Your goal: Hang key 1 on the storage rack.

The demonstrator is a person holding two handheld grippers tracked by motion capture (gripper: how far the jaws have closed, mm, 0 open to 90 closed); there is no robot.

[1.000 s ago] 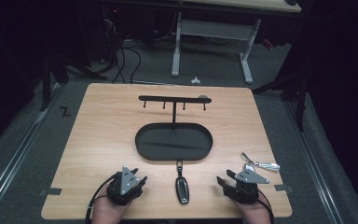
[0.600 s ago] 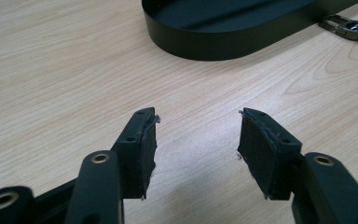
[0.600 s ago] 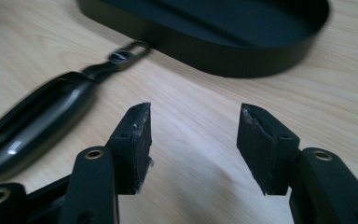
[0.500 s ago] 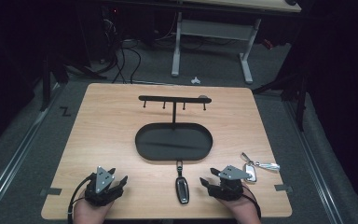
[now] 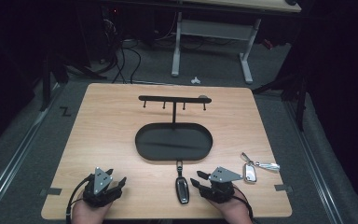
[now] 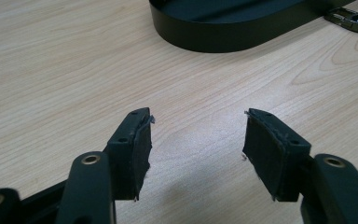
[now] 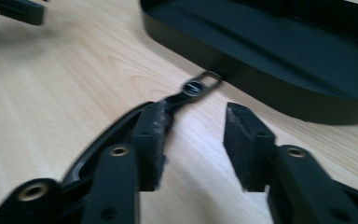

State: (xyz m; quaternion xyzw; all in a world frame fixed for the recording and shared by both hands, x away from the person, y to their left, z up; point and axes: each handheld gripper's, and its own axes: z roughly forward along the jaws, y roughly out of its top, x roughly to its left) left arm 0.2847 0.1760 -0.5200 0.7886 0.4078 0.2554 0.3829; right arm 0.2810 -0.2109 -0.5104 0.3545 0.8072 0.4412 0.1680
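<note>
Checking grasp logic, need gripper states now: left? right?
left gripper: open, nothing between its jaws.
right gripper: open, holding nothing, beside the black key fob.

We find no words, brand names or numbers that we can read anywhere. The black key fob carries a small round emblem near its ring end, seen in the right gripper view, but it is too blurred for us to make out. On the floor left of the surface, in the high view, we see a dark mark shaped like the letter Z; whether it is a letter or tape we cannot tell.
</note>
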